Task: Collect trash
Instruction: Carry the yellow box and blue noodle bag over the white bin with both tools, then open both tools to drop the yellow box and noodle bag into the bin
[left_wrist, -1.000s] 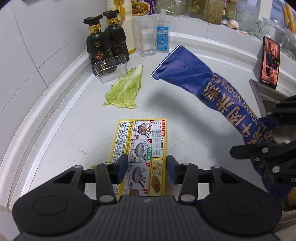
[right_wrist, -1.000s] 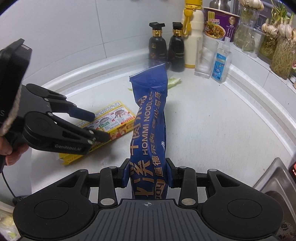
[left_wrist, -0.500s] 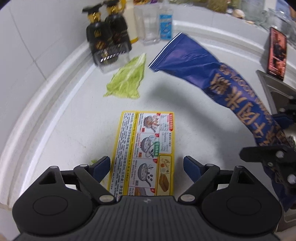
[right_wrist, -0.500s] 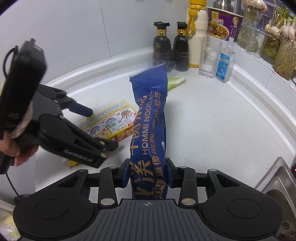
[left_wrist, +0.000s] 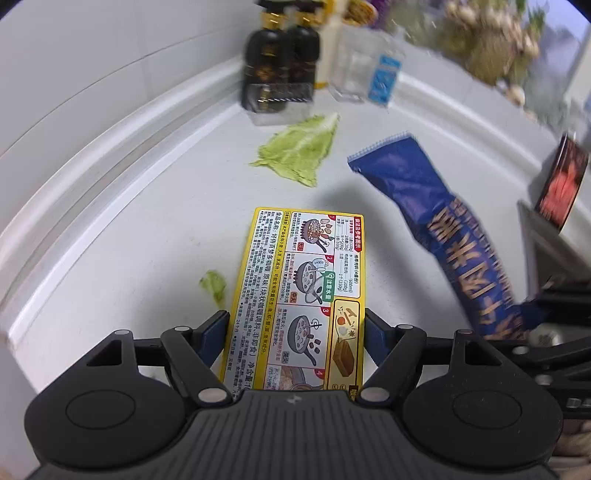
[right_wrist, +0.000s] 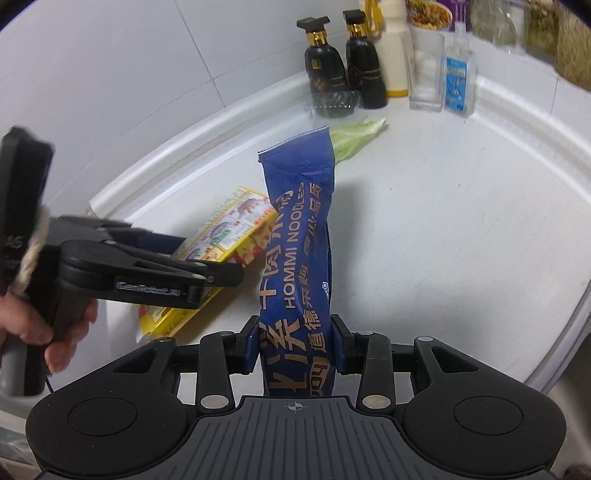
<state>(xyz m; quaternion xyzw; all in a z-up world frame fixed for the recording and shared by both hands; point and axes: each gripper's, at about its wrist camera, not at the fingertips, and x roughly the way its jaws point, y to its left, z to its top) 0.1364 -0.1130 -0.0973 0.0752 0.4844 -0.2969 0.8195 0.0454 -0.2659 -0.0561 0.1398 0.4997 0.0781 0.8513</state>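
Pickup underway: our left gripper (left_wrist: 295, 328) closes on the flat yellow printed carton (left_wrist: 303, 288) lying on the counter; our right gripper (right_wrist: 295, 343) clamps the blue noodle wrapper (right_wrist: 299, 243). Next, we lift.

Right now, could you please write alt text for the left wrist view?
The left gripper has its jaws around a yellow curry box on a white counter. A lettuce leaf lies beyond, and a blue noodle wrapper hangs at right.
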